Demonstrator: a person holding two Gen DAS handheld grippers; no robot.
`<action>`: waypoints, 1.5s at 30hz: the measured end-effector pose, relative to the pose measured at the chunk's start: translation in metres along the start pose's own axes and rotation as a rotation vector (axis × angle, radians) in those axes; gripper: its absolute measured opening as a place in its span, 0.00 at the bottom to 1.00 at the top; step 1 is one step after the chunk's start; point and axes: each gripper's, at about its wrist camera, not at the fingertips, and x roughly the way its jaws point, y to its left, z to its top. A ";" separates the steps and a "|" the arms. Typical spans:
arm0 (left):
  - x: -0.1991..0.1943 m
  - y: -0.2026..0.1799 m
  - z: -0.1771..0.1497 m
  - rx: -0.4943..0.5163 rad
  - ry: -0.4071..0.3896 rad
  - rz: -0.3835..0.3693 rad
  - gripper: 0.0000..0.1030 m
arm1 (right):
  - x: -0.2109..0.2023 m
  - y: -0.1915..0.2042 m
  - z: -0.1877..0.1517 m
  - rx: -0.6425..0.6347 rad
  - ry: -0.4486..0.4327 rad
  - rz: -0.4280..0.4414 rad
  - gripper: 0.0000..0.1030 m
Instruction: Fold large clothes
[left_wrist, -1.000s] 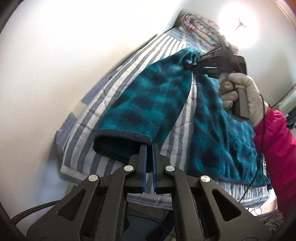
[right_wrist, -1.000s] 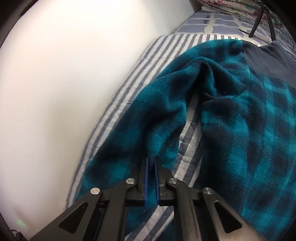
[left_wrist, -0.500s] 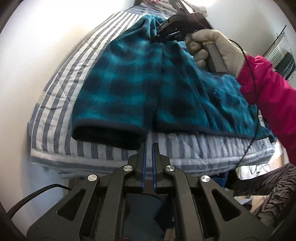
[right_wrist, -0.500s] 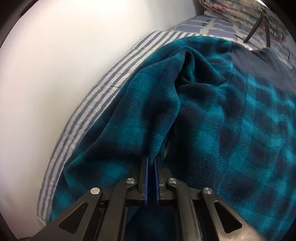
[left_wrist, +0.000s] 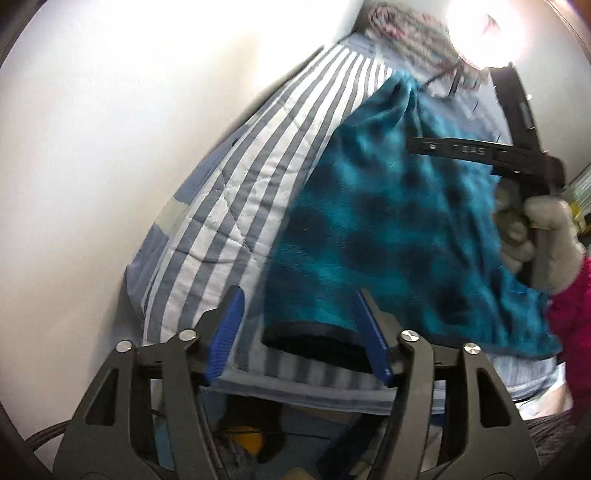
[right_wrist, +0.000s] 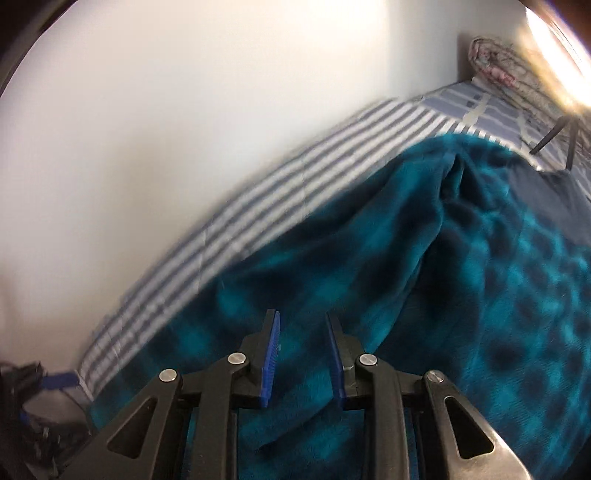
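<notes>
Teal-and-navy plaid fleece filled the left wrist view: the garment (left_wrist: 399, 229) lay spread from the centre to the right of the frame on the striped bedcover (left_wrist: 236, 206), its dark-bound sleeve cuff (left_wrist: 314, 338) resting near the lower centre; the left gripper (left_wrist: 297, 332) had just been opening, its blue pads standing wide on either side of the cuff and pressing on nothing, so the sleeve looked let go; at the right edge a gloved hand (left_wrist: 543, 240) held the right gripper's black body over the cloth, though its tips could not be read from there; a floral bundle (left_wrist: 410, 40) sat at the upper right under a hard glare. From the right wrist view the same fleece (right_wrist: 461, 295) covered the lower and right of the frame, creased into a soft ridge running up toward the upper right; the right gripper (right_wrist: 303, 350) had also just been opening, its pads parted a little above the cloth and gripping nothing. The fabric looked thick, limp and light, likely to sag and bunch rather than keep a crease; it probably would not slip between ribbed pads; firm bound edges such as the cuff or hem seemed the surest holds.
</notes>
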 end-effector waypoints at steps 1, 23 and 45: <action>0.008 -0.002 0.001 0.020 0.013 0.029 0.59 | 0.003 -0.001 -0.006 -0.003 0.015 0.002 0.24; -0.063 -0.053 0.023 0.104 -0.246 -0.074 0.03 | -0.046 -0.084 0.071 0.211 -0.110 0.137 0.52; -0.088 -0.078 0.016 0.233 -0.322 -0.093 0.03 | 0.089 -0.083 0.168 0.306 0.183 -0.068 0.05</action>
